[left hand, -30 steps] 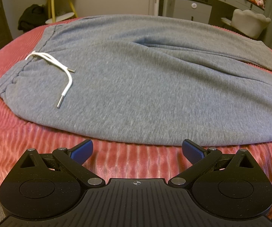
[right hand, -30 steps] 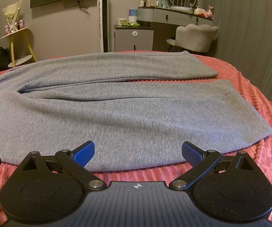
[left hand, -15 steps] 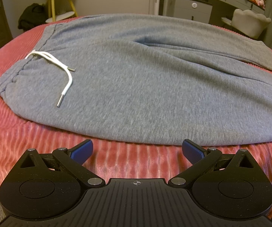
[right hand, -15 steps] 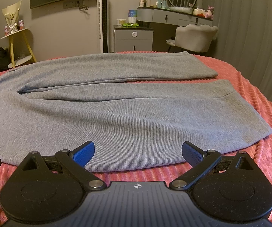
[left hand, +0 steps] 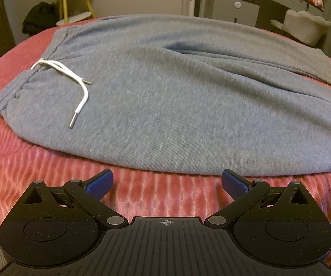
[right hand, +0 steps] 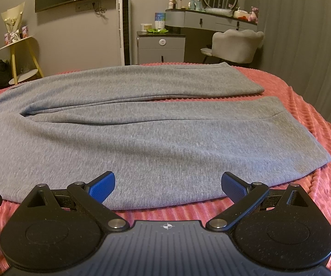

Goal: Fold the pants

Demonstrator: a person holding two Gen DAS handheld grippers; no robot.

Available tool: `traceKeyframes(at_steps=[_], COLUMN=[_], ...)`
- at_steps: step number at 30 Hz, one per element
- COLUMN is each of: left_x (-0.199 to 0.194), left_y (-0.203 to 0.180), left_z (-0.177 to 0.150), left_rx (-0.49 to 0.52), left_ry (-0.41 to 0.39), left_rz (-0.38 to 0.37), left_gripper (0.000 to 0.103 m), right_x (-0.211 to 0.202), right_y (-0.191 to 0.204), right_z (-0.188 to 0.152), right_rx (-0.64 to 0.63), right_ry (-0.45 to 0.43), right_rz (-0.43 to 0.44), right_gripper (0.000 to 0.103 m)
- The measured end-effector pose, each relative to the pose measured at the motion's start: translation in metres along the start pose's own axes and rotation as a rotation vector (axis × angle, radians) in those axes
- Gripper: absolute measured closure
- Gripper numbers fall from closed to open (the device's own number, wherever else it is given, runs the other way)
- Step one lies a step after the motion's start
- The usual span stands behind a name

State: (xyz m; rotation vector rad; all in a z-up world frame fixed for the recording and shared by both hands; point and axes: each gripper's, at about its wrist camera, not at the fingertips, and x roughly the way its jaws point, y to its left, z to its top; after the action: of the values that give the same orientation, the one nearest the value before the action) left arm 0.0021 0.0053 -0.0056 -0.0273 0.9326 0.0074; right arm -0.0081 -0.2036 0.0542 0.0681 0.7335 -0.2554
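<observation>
Bare pink bedspread (left hand: 165, 195) lies between the left hand-held gripper (left hand: 167, 181), whose blue fingers stand wide apart, and the near edge of the grey pants (left hand: 177, 105); nothing blocks that strip. The white drawstring (left hand: 82, 92) lies loose on the waistband, off to the left of the fingers' line. The right hand-held gripper (right hand: 168, 181), likewise spread, hangs over the near hem of the lower leg, with open bedspread (right hand: 322, 184) to the right of the cuff. A narrow gap of bedspread parts the two cuffs. The chair (right hand: 236, 43) and cabinet (right hand: 161, 48) stand beyond the bed's far edge.
</observation>
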Motion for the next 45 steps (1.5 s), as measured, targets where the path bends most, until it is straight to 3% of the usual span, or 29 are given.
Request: traceKeyframes(at_steps=[45], left_x=[-0.001], left_y=[0.004], left_z=[0.003], left_rx=[-0.028], left_ry=[-0.004], left_rz=[-0.047], left_gripper=[0.000], right_x=[0.016], right_y=[0.007], right_z=[0.000], right_rx=[0.010], right_ry=[0.027], right_rz=[0.029], right_gripper=[0.004])
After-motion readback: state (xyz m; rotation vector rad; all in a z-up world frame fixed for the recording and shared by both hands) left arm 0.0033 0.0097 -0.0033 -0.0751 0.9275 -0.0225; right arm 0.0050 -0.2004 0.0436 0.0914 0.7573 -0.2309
